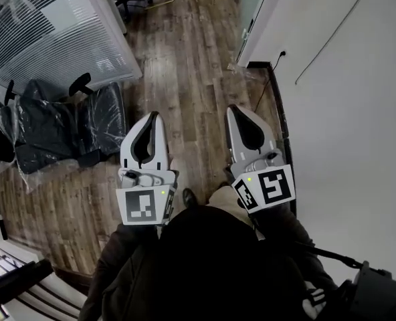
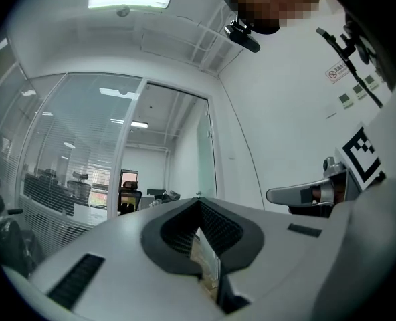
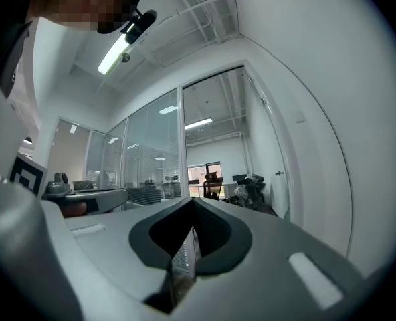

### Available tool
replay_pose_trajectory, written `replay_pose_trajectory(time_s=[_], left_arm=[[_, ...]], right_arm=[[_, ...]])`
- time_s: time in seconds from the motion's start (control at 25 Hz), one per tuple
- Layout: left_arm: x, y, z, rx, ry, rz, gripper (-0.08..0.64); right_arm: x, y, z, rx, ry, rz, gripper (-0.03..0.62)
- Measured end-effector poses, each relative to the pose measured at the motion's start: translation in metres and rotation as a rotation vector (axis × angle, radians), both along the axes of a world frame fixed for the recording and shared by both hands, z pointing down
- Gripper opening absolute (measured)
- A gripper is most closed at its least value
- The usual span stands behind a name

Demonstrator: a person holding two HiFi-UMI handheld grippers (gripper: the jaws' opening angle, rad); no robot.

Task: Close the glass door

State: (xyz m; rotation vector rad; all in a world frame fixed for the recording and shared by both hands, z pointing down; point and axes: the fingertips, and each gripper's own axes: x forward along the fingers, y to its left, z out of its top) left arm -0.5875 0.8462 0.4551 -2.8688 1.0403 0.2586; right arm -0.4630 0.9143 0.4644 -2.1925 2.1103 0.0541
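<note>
The glass door [image 1: 253, 13] stands open at the far end of the corridor, swung back near the white wall on the right. In the left gripper view the glass door [image 2: 205, 158] shows beside the open doorway [image 2: 163, 154]. In the right gripper view the glass door [image 3: 273, 168] is right of the doorway, with a small handle [image 3: 279, 173] on it. My left gripper [image 1: 154, 115] and right gripper [image 1: 233, 108] are side by side in front of me. Both are shut with nothing between the tips and well short of the door.
Glass partitions with blinds [image 1: 47, 25] line the left side. Black office chairs wrapped in plastic [image 1: 64, 122] stand by them on the wooden floor [image 1: 184, 65]. A white wall [image 1: 345, 79] runs along the right, with a black cable [image 1: 265, 89] at its foot.
</note>
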Motion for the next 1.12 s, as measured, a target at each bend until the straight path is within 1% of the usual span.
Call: replay_pose_trajectory(time_s=[0.12, 0.2, 0.28, 0.4, 0.48, 0.64, 0.76, 0.92, 1.12], left_arm=[[0.006, -0.025, 0.007, -0.016, -0.005, 0.009, -0.003], [0.021, -0.045, 0.014, -0.025, -0.013, 0.017, -0.003], [0.045, -0.070, 0.023, -0.038, -0.025, 0.026, -0.003], [0.089, -0.115, 0.032, -0.030, -0.043, 0.039, -0.003], [0.120, -0.157, 0.030, -0.011, -0.052, 0.040, -0.003], [0.195, -0.252, 0.006, -0.001, -0.057, 0.021, -0.003], [0.244, -0.301, -0.014, 0.001, -0.037, 0.011, -0.003], [0.290, -0.367, -0.026, -0.008, -0.040, 0.011, -0.003], [0.340, -0.475, -0.012, -0.027, -0.036, -0.013, -0.003]], right_arm=[[0.003, -0.026, 0.005, -0.017, 0.001, -0.002, 0.002], [0.015, -0.045, 0.010, -0.020, 0.008, -0.003, 0.002], [0.035, -0.069, 0.017, -0.020, 0.012, -0.002, 0.002], [0.078, -0.114, 0.029, -0.013, -0.003, 0.004, 0.002], [0.111, -0.155, 0.029, 0.003, -0.017, 0.009, 0.002], [0.183, -0.250, 0.010, 0.003, -0.017, -0.019, 0.002], [0.229, -0.301, -0.008, -0.009, -0.003, -0.033, 0.002], [0.272, -0.371, -0.020, -0.029, 0.005, -0.046, 0.002], [0.333, -0.481, -0.009, -0.045, 0.006, -0.047, 0.002]])
